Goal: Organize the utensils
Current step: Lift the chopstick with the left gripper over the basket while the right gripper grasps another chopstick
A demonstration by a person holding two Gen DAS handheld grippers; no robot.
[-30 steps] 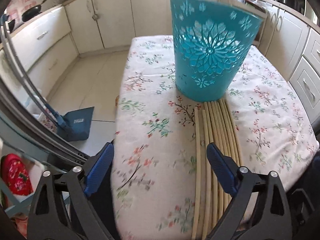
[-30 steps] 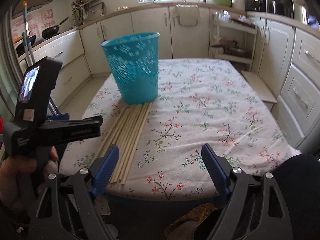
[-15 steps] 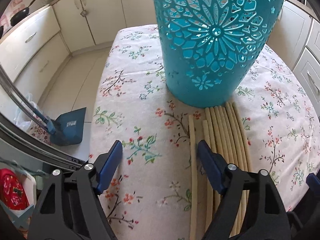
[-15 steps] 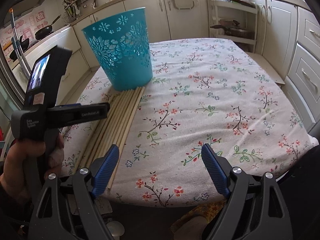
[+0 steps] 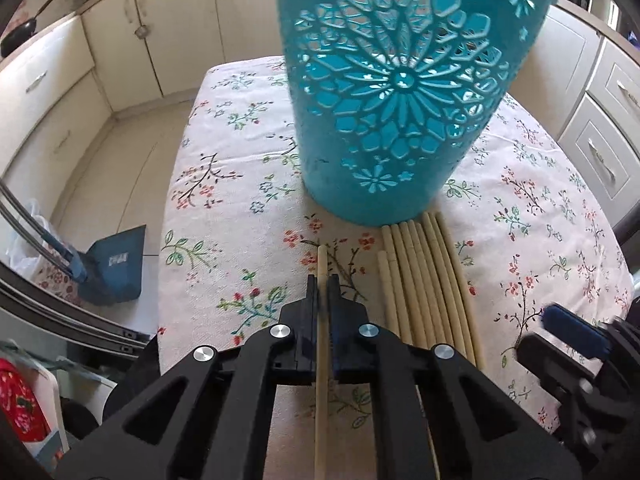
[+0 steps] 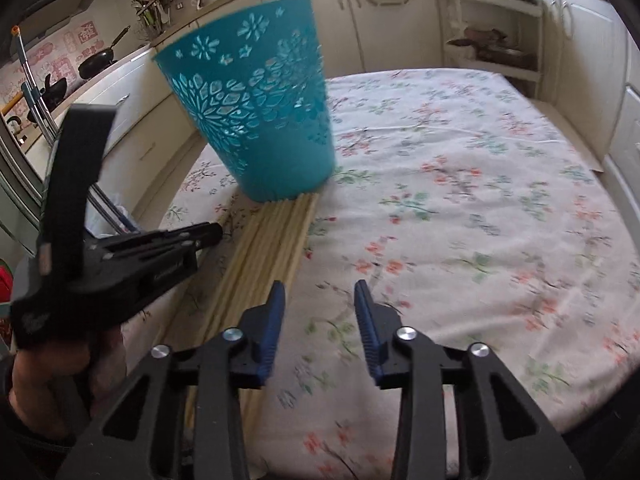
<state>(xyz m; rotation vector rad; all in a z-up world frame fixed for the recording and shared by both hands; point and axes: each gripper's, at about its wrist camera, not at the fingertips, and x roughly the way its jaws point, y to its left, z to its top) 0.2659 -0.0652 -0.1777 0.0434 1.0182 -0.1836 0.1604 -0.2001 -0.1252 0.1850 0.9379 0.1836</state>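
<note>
On the table [image 6: 460, 208], spread with a floral cloth and ringed by cream kitchen cabinets [image 6: 384, 12], one teal basket [image 5: 400, 100] is stood near the left edge. About eight sticks [image 5: 424, 280] are laid touching its base. One separate stick [image 5: 322, 320] is pinched by the left tool [image 5: 322, 284]. The right tool [image 6: 319, 312] is held spread.

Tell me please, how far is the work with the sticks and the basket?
Nothing visibly done yet. In hand: the left gripper is shut on one stick. The remaining sticks lie bundled against the teal basket. The right gripper is open, empty.
</note>
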